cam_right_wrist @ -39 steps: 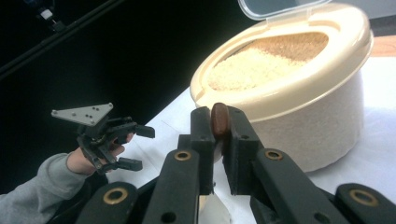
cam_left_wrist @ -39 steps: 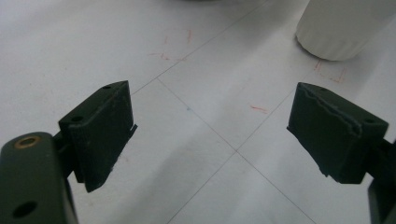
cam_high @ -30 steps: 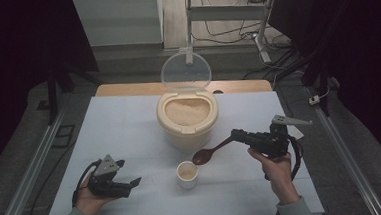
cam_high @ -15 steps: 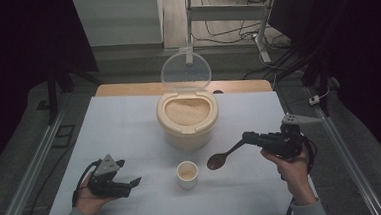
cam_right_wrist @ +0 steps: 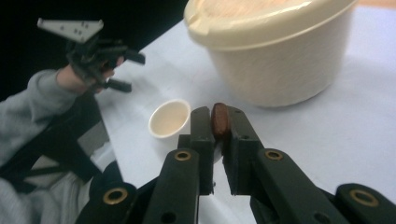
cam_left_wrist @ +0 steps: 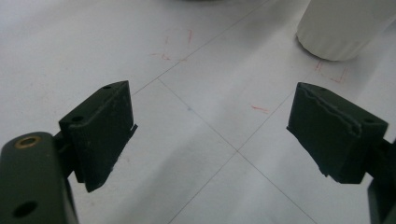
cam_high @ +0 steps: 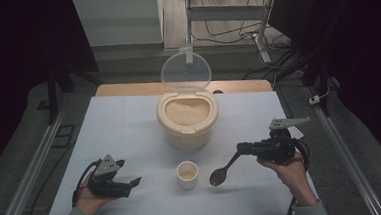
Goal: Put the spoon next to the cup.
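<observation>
My right gripper (cam_high: 242, 147) is clamped on the handle of a dark brown wooden spoon (cam_high: 221, 172), whose bowl hangs low over the pale blue table sheet (cam_high: 119, 127), just to the right of a small white ribbed cup (cam_high: 187, 174). In the right gripper view the brown handle end (cam_right_wrist: 220, 119) sits pinched between my two black jaws. The cup holds a shallow layer of pale beige grains, well below its rim (cam_right_wrist: 169, 118). Behind it, toward the far side of the table, stands a large cream plastic tub (cam_high: 187, 118) filled nearly to the top with the same beige grains; its clear round lid (cam_high: 186, 71) stands upright, hinged open at the back. The cup and tub are near each other but apart. My left gripper (cam_high: 131, 183) rests on the sheet at the near left, jaws spread wide with nothing between them, pointing toward the cup, whose white base (cam_left_wrist: 343, 28) shows in the left gripper view
</observation>
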Motion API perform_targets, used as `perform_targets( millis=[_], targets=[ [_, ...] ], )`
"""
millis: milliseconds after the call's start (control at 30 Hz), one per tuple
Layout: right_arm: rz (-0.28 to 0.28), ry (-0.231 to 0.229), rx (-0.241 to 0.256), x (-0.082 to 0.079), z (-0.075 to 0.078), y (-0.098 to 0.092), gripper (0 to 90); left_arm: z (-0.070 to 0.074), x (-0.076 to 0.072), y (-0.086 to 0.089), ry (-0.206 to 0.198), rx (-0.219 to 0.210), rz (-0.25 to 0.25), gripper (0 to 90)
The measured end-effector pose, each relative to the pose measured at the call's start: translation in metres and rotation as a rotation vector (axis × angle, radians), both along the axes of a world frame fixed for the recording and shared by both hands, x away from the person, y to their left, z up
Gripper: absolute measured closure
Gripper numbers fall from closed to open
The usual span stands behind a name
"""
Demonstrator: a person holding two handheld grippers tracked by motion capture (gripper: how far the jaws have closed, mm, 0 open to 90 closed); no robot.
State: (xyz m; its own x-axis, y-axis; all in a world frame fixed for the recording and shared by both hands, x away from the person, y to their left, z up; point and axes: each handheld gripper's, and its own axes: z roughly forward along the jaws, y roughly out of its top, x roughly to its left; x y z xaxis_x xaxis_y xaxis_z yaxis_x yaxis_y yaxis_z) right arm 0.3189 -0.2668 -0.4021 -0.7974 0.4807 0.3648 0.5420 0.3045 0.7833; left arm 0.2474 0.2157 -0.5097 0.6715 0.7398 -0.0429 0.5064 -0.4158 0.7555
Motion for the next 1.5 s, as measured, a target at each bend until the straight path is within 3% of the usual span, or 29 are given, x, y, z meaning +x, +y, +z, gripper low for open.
perform_targets(
  millis=[367,533,633,1033,1167,1300,1500],
  targets=[
    [0.175,0.093,-0.09,0.005,-0.013,0.04,83.6,0.0,0.0,0.0,0.0,0.003,-0.005,14.3],
    [0.203,0.109,-0.127,0.012,-0.019,0.056,83.5,0.0,0.0,0.0,0.001,0.005,-0.007,14.4],
    [0.204,0.12,-0.116,0.019,-0.022,0.063,83.2,0.0,0.0,0.0,0.0,0.005,-0.008,14.4],
    [0.039,0.048,-0.123,0.042,-0.05,0.069,73.5,-0.001,-0.001,-0.001,0.0,0.01,-0.014,14.4],
    [-0.02,0.007,-0.169,0.046,-0.063,0.069,67.2,-0.001,-0.001,-0.001,0.0,0.011,-0.014,14.4],
    [-0.066,-0.006,-0.2,0.05,-0.076,0.069,62.2,-0.001,-0.001,-0.001,0.0,0.013,-0.015,14.5],
    [-0.11,-0.029,-0.286,0.054,-0.09,0.075,54.4,-0.001,-0.001,-0.001,0.001,0.015,-0.018,14.5]
  ],
)
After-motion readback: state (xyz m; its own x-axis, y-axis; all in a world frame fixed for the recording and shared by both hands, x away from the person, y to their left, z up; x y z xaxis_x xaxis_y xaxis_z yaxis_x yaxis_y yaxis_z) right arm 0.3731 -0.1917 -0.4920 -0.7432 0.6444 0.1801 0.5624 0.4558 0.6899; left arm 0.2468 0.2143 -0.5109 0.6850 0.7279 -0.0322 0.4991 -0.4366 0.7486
